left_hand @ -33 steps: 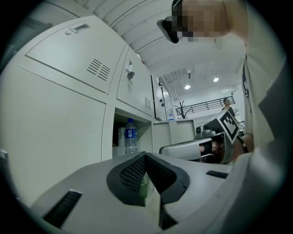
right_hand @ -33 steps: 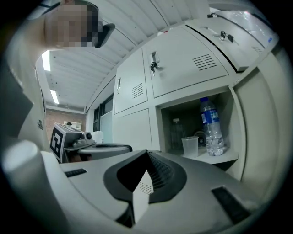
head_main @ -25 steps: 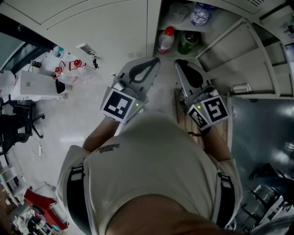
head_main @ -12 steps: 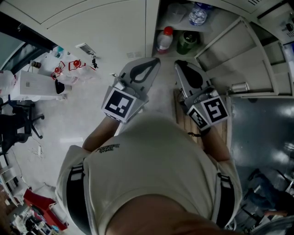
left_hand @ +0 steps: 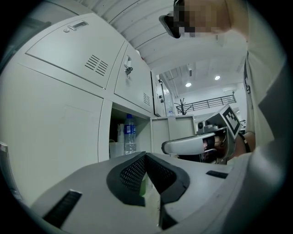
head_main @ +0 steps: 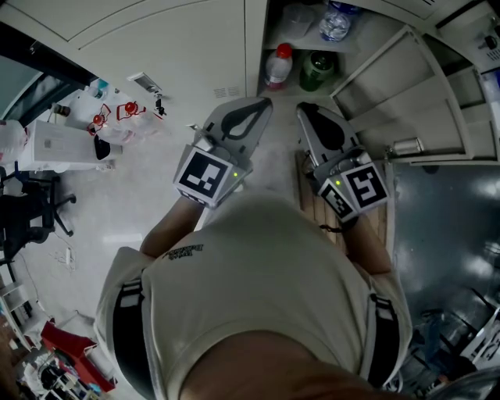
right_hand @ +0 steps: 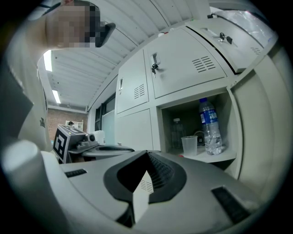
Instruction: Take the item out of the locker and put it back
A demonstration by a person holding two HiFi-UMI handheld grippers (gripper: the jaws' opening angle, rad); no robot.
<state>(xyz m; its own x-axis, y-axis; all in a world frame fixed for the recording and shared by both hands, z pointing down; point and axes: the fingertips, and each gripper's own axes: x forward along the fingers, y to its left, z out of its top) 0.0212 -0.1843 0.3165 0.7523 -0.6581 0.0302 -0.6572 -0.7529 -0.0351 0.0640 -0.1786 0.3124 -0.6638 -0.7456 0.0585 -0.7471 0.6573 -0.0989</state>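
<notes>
The locker (head_main: 312, 47) stands open ahead of me. Its lower shelf holds a white bottle with a red cap (head_main: 279, 66) and a green container (head_main: 316, 70). On the shelf above are a water bottle (head_main: 337, 23) (right_hand: 209, 128) (left_hand: 130, 135), a clear plastic cup (right_hand: 189, 145) and a second clear bottle (right_hand: 177, 132). My left gripper (head_main: 266, 101) (left_hand: 145, 155) and right gripper (head_main: 301, 107) (right_hand: 147, 153) are held level side by side, a short way in front of the opening. Both are shut and hold nothing.
The locker door (head_main: 406, 86) swings out to the right of my right gripper. Closed locker doors (head_main: 172, 55) fill the left. A wooden slatted piece (head_main: 311, 205) lies on the floor under my right hand. A desk with clutter (head_main: 70, 141) stands far left.
</notes>
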